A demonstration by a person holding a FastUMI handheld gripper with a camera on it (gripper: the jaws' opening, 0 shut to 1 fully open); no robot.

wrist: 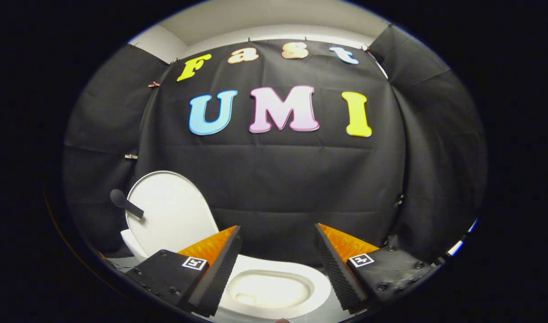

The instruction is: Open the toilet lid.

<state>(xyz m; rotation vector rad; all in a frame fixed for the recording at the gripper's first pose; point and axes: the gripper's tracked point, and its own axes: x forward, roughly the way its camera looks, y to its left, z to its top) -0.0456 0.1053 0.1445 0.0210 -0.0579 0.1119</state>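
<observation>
1. A white toilet lid (168, 214) stands raised beyond the left finger of a hand-held gripper (278, 260), leaning back toward the black cloth wall (301, 188) of the booth.
2. The gripper's two fingers are spread wide apart and grip nothing; their ridged black pads (220, 273) face each other across the open bowl.
3. Below and between the fingers lies the toilet seat (321, 287), a white ring around the lit bowl (267, 291), with the lid's lower edge meeting it at the rear, to the left of the left finger.
4. A dark handle (126, 204) juts from the lid's left edge, its rounded end free of both fingers.
5. Judged from how things lie, the lid looks already open, so the task appears done or nearly so.
6. The risk from here: the lid stands tilted rather than flat against the wall, and a brush from the left finger as the gripper moves could tip it forward and let it fall shut onto the seat.
7. A second hazard: the fingers hang close over the seat, and a careless dip could knock the ring or catch a pad on its rim.
8. Whether the lid rests against the cloth or balances on its hinge cannot be told.
9. The count: one gripper with two fingers, one lid, one handle, one seat, one bowl.
</observation>
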